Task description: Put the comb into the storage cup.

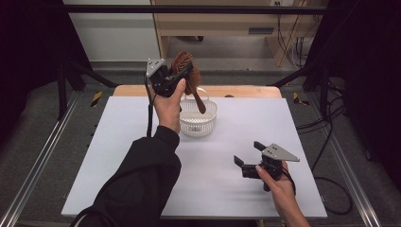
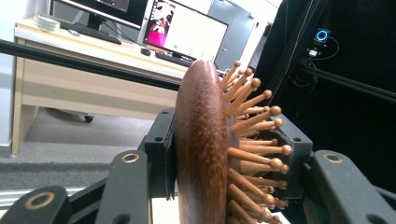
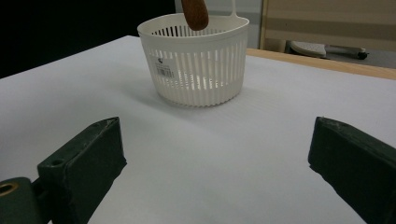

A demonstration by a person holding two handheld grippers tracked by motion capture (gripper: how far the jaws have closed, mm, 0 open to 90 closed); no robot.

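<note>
Wood hairbrush (image 1: 186, 71) pinched at the head by left gripper (image 1: 175, 78), handle hanging down over white basket (image 1: 198, 124)
Rigid, light, smooth polished back could slip; one pad on the back, other against ball-tipped wooden pins (image 2: 254, 121), so grip looks uneven. Dark reddish-brown oval head. Right gripper (image 1: 249, 153) spread wide, holding nothing, low over table (image 1: 118, 156), basket ahead of it

White table top (image 1: 142, 156) on a wooden board, its far edge (image 1: 236, 91) showing past the white; grey floor around; metal rails (image 1: 42, 156) left and right; black cables (image 1: 331, 142) on floor at right; pale wooden desk (image 2: 93, 79) beyond, with monitors (image 2: 187, 30) and keyboard (image 2: 173, 59)
</note>
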